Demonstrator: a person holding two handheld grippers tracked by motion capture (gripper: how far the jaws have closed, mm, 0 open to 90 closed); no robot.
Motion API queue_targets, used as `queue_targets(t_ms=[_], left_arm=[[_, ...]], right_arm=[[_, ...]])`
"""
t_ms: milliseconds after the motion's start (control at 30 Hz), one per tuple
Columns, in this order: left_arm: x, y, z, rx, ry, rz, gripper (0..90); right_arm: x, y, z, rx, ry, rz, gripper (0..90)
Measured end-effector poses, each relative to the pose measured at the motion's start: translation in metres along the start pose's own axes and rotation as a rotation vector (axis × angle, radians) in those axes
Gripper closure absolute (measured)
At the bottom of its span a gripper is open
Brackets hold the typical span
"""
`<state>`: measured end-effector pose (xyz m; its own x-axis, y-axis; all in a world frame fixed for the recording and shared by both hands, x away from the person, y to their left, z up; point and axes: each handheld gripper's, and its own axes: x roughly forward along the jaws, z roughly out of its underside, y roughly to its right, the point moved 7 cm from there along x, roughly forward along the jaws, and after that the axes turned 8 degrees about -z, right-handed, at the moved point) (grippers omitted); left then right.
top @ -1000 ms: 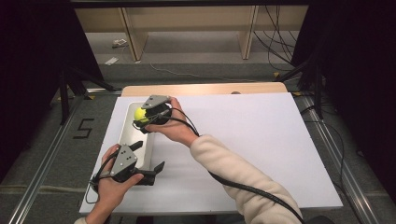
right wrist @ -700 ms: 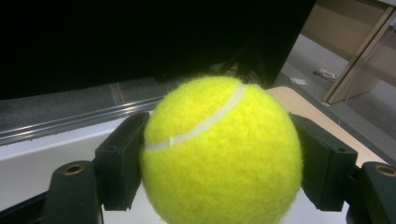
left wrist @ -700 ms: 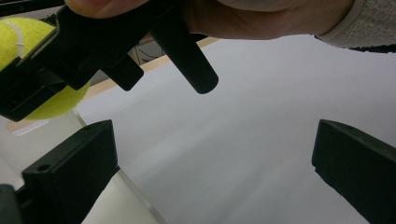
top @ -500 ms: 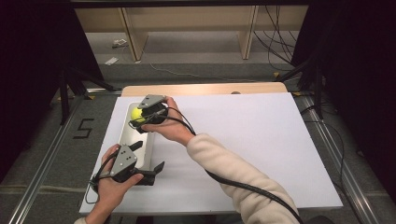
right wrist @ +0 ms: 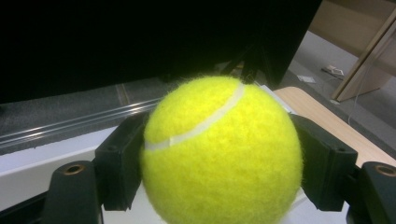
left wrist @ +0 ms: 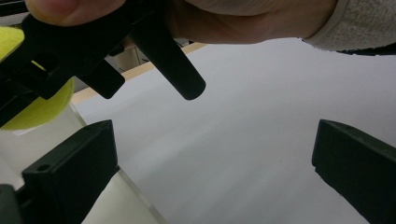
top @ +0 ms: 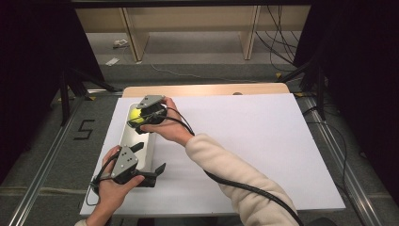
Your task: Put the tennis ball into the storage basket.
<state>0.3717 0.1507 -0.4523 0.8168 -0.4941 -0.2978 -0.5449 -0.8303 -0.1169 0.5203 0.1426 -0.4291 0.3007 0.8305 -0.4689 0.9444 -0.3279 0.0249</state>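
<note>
White table (top: 263,141), fuzzy yellow tennis ball (right wrist: 219,154)

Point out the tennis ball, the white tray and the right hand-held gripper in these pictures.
tennis ball (right wrist: 219,154), right gripper view, the yellow felt below its white seam.
white tray (top: 151,148), high view, its right wall.
right hand-held gripper (right wrist: 219,161), right gripper view, midway between its jaws, shut on the ball.

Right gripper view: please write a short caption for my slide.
Right gripper clamps a yellow tennis ball between its two black jaws.
</note>
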Motion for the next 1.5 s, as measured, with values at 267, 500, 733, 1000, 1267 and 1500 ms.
queue_targets(t_ms=[267, 500, 733, 1000, 1267, 1500], left_arm=[[0.000, 0.000, 0.000, 0.002, 0.000, -0.001, 0.0], [0.000, 0.000, 0.000, 0.001, -0.001, -0.001, 0.0], [-0.001, 0.000, 0.000, 0.002, 0.001, 0.000, 0.0], [-0.001, 0.000, 0.000, 0.003, 0.001, 0.000, 0.0], [-0.001, 0.000, 0.000, 0.000, 0.003, 0.000, 0.0], [-0.001, 0.000, -0.001, 0.000, 0.003, 0.000, 0.0]], right_arm=[[0.004, 0.001, -0.001, 0.002, -0.003, -0.002, 26.9], [0.007, 0.001, -0.002, 0.003, -0.006, -0.003, 26.9], [0.012, 0.001, -0.001, 0.003, -0.014, -0.009, 26.9], [0.018, -0.002, 0.003, 0.005, -0.035, -0.024, 26.8], [0.021, -0.003, 0.007, 0.011, -0.044, -0.031, 26.8], [0.022, -0.003, 0.011, 0.015, -0.057, -0.037, 26.7]])
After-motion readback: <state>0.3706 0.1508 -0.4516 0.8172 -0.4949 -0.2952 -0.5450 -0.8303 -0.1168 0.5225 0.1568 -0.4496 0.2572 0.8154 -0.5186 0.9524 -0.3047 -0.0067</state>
